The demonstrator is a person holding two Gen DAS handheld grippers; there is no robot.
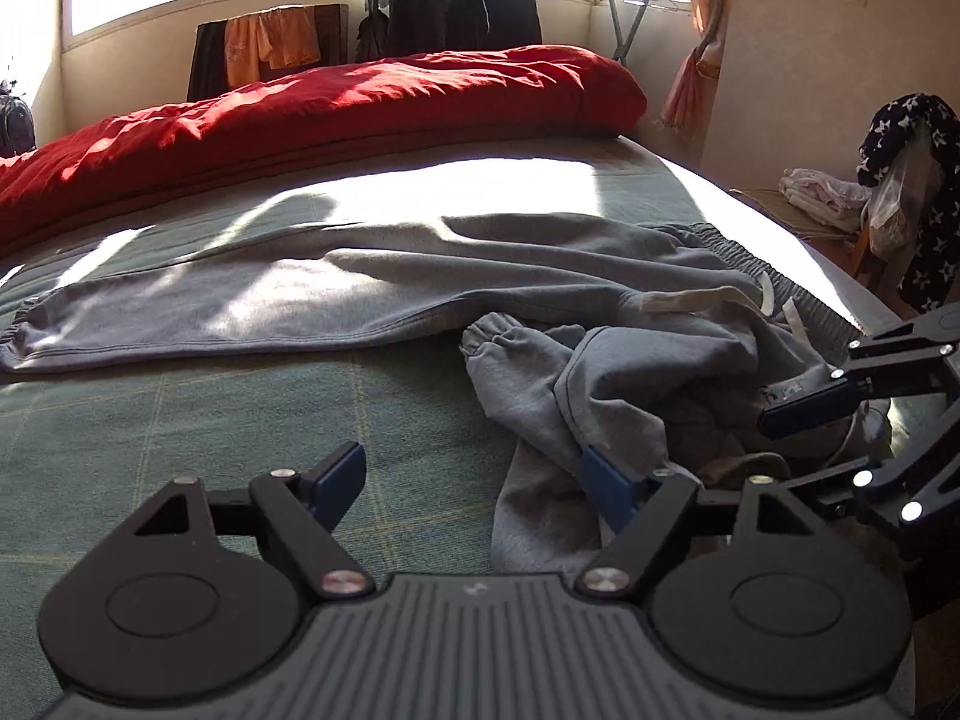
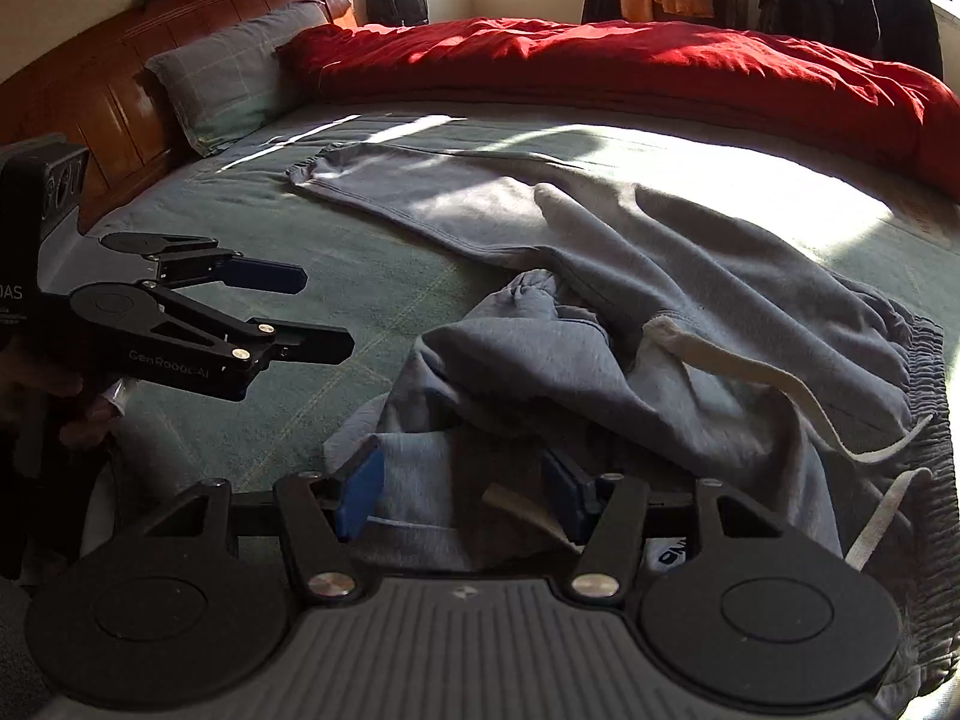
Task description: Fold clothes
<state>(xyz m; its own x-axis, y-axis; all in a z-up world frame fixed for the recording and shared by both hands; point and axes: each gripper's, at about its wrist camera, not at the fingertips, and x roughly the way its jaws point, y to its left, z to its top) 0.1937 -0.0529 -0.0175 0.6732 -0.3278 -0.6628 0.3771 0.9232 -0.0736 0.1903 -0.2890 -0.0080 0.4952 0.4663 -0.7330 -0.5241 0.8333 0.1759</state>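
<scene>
The grey sweatpants [image 2: 600,252] are lying half-spread – one leg bunched at 6 o'clock. Both the left gripper [image 1: 474,480] and right gripper [image 2: 462,486] are gaping wide, maybe reaching for that leg to straighten it.

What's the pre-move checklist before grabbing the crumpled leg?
1. Left gripper open: ok, jaws wide apart, nothing between them.
2. Right gripper open: ok, jaws spread around bunched cloth.
3. Grey sweatpants flat: not ok, one leg lies straight, the other leg is crumpled near the waistband.
4. Drawstring clear of the jaws: not ok, one end lies between the right gripper's fingers.
5. Bed sheet free for the fold: ok.
6. Right fingers touching cloth: cannot tell.
</scene>
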